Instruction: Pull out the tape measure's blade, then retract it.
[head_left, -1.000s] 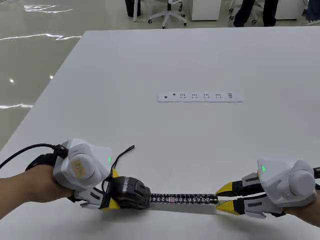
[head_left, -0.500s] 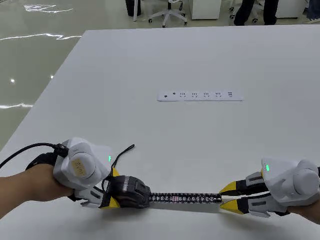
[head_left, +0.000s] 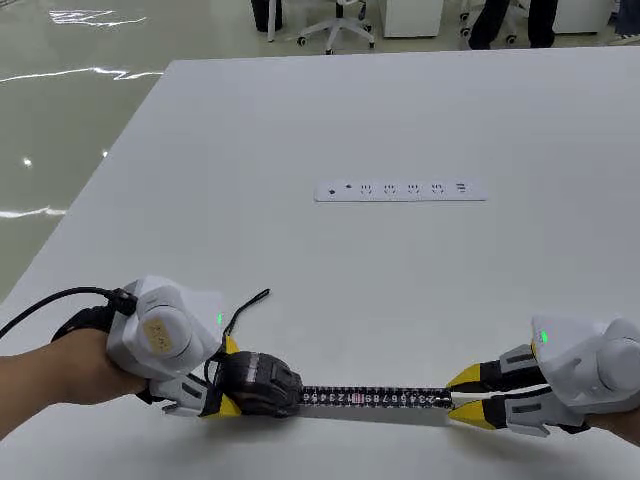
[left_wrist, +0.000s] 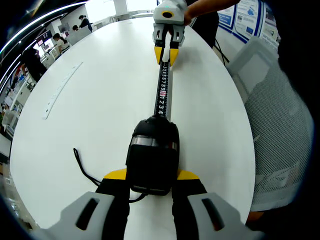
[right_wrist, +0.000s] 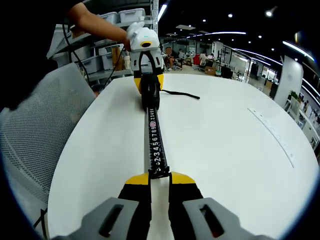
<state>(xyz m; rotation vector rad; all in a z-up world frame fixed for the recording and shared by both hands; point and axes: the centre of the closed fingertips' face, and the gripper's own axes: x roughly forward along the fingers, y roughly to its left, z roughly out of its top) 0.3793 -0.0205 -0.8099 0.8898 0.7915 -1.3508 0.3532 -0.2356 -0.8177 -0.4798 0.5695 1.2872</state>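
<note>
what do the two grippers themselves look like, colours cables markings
Both the left gripper and the right gripper have rounded white housings with a small green light, and grey jaws with dark insets that end in yellow tips. The left one carries a tan label, and a black cable runs into it.

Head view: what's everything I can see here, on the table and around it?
table: one, white, under everything.
power strip: one, white, mid-table.
tape measure: one, black, near-left edge.
blade: one, black with white numerals, stretched right from the tape measure.
cord: one, black, beside the tape measure.
office chair: one, white base, beyond the far edge.
left gripper: one, white, yellow tips, shut on the tape measure.
right gripper: one, white, yellow tips, shut on the blade's end.
</note>
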